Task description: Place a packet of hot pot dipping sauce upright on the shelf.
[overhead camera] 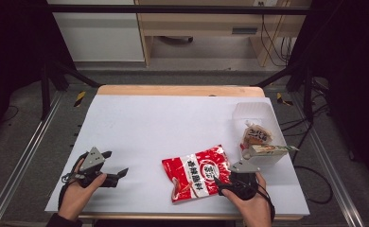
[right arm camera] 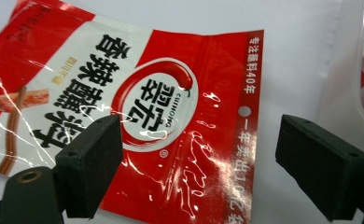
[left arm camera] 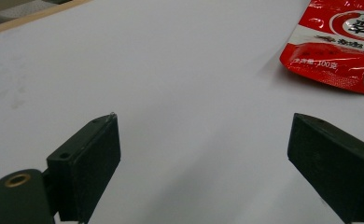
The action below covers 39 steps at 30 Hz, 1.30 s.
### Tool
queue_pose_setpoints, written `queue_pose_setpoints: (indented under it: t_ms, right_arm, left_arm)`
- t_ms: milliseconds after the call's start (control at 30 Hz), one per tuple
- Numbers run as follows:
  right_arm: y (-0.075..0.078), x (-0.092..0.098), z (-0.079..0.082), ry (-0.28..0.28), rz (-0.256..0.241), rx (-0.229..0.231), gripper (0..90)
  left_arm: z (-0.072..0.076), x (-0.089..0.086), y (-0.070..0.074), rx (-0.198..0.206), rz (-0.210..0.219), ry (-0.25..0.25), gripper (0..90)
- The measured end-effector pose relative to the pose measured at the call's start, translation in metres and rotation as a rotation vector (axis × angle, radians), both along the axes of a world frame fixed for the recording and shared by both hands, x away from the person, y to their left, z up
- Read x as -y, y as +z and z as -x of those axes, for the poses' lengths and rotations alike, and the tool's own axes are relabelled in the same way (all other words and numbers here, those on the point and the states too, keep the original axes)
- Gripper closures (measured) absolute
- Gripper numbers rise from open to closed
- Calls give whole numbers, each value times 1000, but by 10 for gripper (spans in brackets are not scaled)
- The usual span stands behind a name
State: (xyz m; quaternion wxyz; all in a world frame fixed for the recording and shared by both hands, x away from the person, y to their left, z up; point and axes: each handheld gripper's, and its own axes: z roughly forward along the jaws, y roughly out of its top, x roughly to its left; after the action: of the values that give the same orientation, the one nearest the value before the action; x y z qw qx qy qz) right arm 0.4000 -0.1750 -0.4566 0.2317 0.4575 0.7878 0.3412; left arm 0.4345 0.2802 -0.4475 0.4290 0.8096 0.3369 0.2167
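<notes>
A red and white snack bag (overhead camera: 197,173) with printed characters lies flat on the white table sheet (overhead camera: 163,127), front centre-right. My right gripper (overhead camera: 231,177) hovers over the bag's right end, jaws wide open; in the right gripper view the snack bag (right arm camera: 161,116) spreads beneath and between the black fingers (right arm camera: 92,163). My left gripper (overhead camera: 115,165) rests open near the front left of the sheet, nothing between its jaws. In the left gripper view the bag's corner (left arm camera: 343,42) lies beyond its right finger (left arm camera: 332,163).
A clear plastic bin (overhead camera: 256,113) stands at the right edge, holding a brown packaged snack (overhead camera: 256,135) and a long carton (overhead camera: 270,150) lying across its near rim. The bin's wall (right arm camera: 353,79) is close to my right gripper. Wooden table edge (overhead camera: 178,90) at the back.
</notes>
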Motion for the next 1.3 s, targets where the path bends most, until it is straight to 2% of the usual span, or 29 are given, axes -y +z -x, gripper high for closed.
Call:
queue_pose_setpoints:
  t_ms: [33,200,267,333,433,833,1033,1100,1200,1233,1300]
  right_arm:
    - [-2,1,-1,-13,6,-16,154]
    - [-6,4,-4,-27,6,-41,152]
    - [-7,4,-5,-20,5,-55,153]
    - [-8,4,-5,-18,-18,-70,155]
    - [-9,3,-6,-17,-10,-86,158]
    - [-13,5,-10,-7,-22,-105,171]
    - [-15,5,-11,-3,-51,-146,171]
    - [-15,5,-12,5,-58,-140,177]
    - [-14,6,-11,-3,-70,-137,196]
    - [-11,7,-9,-1,-93,-113,226]
    - [-7,8,-6,0,-125,-102,238]
  left_arm:
    - [-1,0,0,-1,-2,-1,92]
    - [-1,1,0,-2,-2,-2,93]
    - [-1,1,0,-3,-2,-4,93]
    - [-1,2,0,-3,-7,-7,93]
    - [-1,1,0,-4,-5,-4,93]
    - [-2,0,0,-4,-6,-7,93]
    - [-2,1,0,-12,10,-14,93]
    - [-3,2,-1,-20,23,-16,93]
    - [-3,2,-1,-17,16,-17,93]
    - [-3,3,-1,-14,16,-17,93]
    - [-3,3,-1,-13,8,-17,93]
